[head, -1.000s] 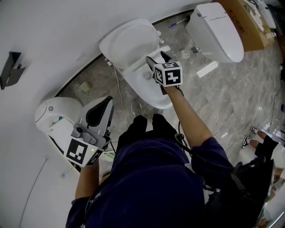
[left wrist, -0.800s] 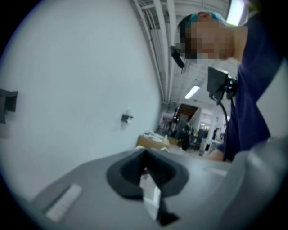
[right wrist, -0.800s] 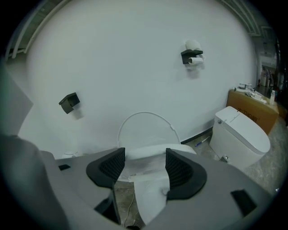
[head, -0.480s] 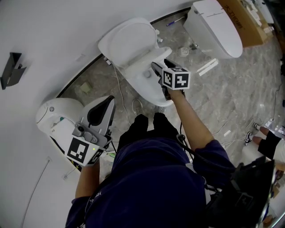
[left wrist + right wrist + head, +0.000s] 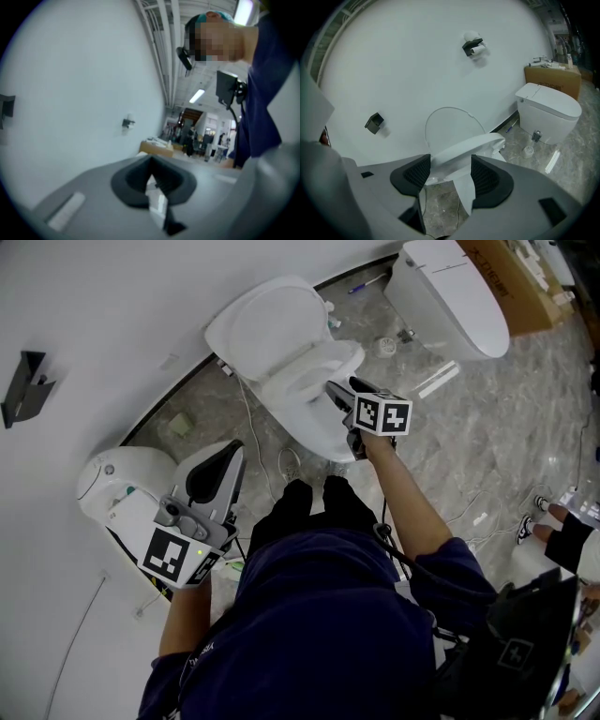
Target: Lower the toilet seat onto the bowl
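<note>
Toilet seat [image 5: 314, 367], white: stood part-way down between the raised lid [image 5: 262, 324] and the bowl [image 5: 314, 432], front rim clamped in the right gripper [image 5: 345, 390].

Left gripper [image 5: 208, 474]: pads pressed together on nothing, held low beside the person.

Risk, as judged: the glossy rim could slide from the pads and the seat slam onto the bowl; a sideways pull could strain the hinge.

Head view alone showed the bowl beneath and the gap left to close. Right gripper view alone showed the pads on the rim and a wall fixture [image 5: 473, 46] above.
</note>
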Demonstrator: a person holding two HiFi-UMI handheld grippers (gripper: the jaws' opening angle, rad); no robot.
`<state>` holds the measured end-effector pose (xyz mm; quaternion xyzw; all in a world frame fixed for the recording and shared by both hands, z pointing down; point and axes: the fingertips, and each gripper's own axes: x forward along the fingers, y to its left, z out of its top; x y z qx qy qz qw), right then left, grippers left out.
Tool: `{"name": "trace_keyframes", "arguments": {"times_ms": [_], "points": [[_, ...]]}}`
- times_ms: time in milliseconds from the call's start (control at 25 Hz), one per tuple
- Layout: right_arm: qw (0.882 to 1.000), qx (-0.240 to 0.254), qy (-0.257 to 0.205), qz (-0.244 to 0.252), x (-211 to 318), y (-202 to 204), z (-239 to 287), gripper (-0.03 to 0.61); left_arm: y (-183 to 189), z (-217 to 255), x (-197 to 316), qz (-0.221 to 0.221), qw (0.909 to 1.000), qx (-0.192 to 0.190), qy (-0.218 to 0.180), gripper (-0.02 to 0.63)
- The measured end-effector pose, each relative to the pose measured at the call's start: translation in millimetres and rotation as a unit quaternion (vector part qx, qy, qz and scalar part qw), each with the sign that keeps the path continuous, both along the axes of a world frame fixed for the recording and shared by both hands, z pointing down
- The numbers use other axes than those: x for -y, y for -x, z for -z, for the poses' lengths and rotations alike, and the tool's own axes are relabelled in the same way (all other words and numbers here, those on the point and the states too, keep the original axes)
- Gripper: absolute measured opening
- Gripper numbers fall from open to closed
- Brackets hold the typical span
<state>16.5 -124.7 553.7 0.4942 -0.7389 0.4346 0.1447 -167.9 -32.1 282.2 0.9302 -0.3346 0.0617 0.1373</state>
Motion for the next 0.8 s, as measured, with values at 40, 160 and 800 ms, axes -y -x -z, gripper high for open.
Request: {"name": "trace_keyframes", "arguments": {"times_ms": [40,160,800], "points": [[1.0,0.004,0.004,-0.003,-2,-2,-2,0.261,-1,0,0,-0.001,1.0,0.0,0.001,0.005],[0.999,0.023,0.018,-0.013,-9,-6,-8,0.26,-5,-2,-1,-0.005,1.0,-0.001,0.002,0.005],[0.994,0.092,0.046,-0.036,-52,-22,-25,0.229,-20,-2,-9,-0.012,0.9999,0.0,0.005,0.005]]}}
